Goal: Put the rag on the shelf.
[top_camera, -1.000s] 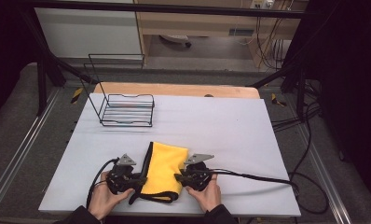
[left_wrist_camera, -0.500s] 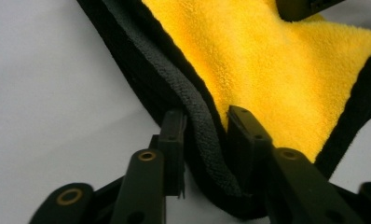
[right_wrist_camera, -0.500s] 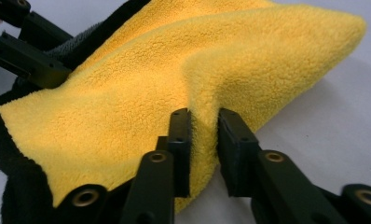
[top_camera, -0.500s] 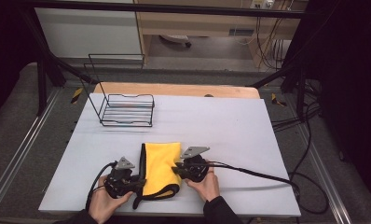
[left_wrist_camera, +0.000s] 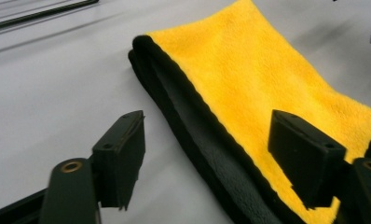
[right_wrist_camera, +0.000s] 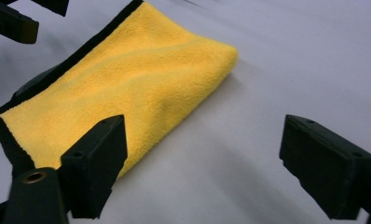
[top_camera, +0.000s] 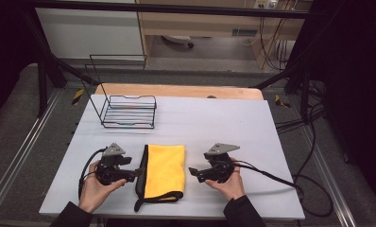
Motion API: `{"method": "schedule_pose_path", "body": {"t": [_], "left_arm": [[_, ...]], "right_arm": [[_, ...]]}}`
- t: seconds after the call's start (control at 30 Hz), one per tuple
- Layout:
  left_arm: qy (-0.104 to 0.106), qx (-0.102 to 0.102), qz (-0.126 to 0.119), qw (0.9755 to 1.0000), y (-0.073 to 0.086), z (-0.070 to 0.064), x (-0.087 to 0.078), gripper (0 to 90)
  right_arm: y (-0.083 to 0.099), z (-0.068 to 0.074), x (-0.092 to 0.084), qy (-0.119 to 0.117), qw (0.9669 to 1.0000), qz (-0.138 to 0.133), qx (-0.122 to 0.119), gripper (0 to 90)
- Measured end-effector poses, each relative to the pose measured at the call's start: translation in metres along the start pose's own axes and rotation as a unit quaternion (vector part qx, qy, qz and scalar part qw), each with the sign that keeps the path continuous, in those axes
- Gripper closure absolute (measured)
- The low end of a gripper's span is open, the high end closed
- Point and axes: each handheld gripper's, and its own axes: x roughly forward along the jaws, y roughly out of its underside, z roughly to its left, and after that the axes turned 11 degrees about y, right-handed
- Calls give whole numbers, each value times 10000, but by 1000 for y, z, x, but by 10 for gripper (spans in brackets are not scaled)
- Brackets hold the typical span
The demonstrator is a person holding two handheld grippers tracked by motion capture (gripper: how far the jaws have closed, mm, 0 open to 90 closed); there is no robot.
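Observation:
A folded yellow cloth [top_camera: 165, 170] with a black underside and black edging lies flat near the table's front edge. My left gripper [top_camera: 138, 173] sits at its left edge, open, jaws either side of the black hem [left_wrist_camera: 193, 135]. To the cloth's right, a little apart from it, my right gripper [top_camera: 193, 172] is open too, nothing between its jaws. In the right gripper view the cloth [right_wrist_camera: 123, 79] lies ahead and to the left, its folded corner toward the middle. The left gripper's own view shows the cloth [left_wrist_camera: 267, 79] running away to the upper right.
A black wire basket [top_camera: 128, 111] stands at the table's back left. The white tabletop [top_camera: 233, 123] stretches bare behind and to the right of the cloth. Cables trail from both grippers, the right one [top_camera: 271, 175] off toward the table's right edge.
Both grippers have let go of the cloth and drawn apart sideways. The cloth now lies flat and spread, and the right gripper stands clear of its right edge.

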Motion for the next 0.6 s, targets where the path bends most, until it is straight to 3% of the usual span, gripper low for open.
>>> {"method": "schedule_pose_path", "body": {"t": [0.27, 0.33, 0.6], "left_arm": [[-102, 152, 104, 9998, -30, 13, 16, 125], [-102, 87, 88, 9999, -36, 17, 22, 106], [-324, -27, 84, 9994, -46, 39, 39, 172]], "right_arm": [[11, -21, -12, 145, 9997, -111, 136, 42], [13, -22, -14, 151, 9997, -92, 171, 36], [17, -24, -15, 194, 9996, -71, 174, 13]]}}
